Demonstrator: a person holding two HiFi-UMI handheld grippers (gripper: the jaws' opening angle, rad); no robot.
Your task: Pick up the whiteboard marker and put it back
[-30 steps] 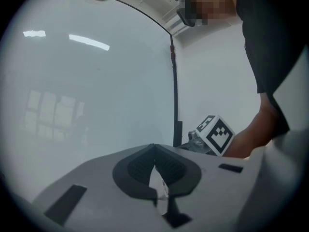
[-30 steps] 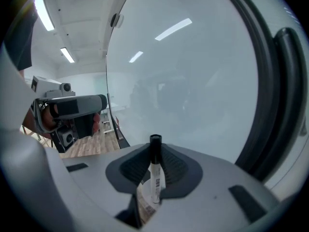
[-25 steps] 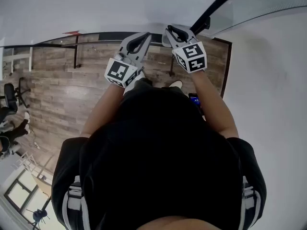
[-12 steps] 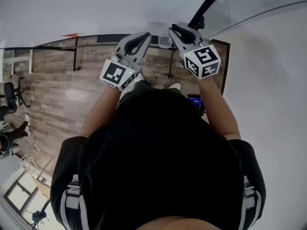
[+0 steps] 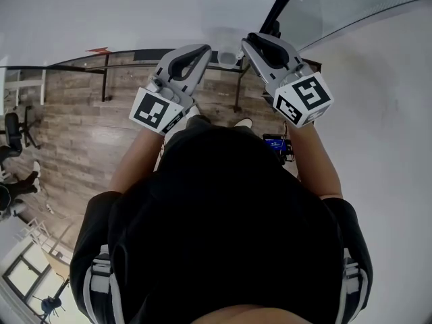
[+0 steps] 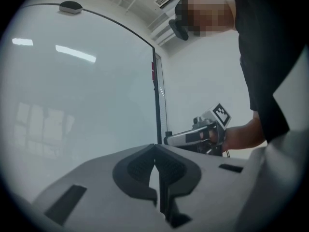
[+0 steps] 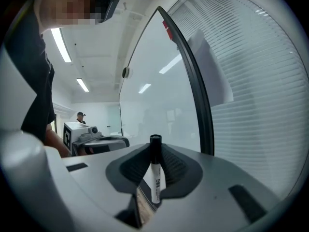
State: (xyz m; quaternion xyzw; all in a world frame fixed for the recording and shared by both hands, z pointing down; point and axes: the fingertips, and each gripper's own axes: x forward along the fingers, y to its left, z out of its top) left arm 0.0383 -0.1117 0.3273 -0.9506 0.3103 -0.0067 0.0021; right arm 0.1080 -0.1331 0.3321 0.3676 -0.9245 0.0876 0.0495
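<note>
Straight ahead of the person, a large glossy white board [image 6: 82, 95] fills most of both gripper views. It is bounded by a black frame edge [image 7: 195, 86], with slatted blinds [image 7: 260, 76] seen to the right of that edge. Wooden floor [image 5: 74, 133] is shown below in the head view, with an office chair [image 5: 13, 135] at its far left. The person's black shirt [image 5: 223, 235] takes up the lower half of the head view, and both forearms are held out toward the board. A second person in a cap [image 7: 79, 116] is seen small in the background of the right gripper view.

Left tongs [image 6: 154, 149] are pointed at the board, pads pressed together, nothing caught between them. Right tongs [image 7: 154, 153] are held just beside them on the right, near but apart. A cube with square markers [image 5: 302, 100] is carried at the rear of the right tongs, and the left tongs carry one too.

The right tongs' jaws are set part-way apart and pinched on the whiteboard marker [image 7: 155, 175]. The marker is held upright between the pads, off any surface. Its white barrel with black print sits low in the gap, and its black cap [image 7: 155, 141] sticks up above the jaw tips.
</note>
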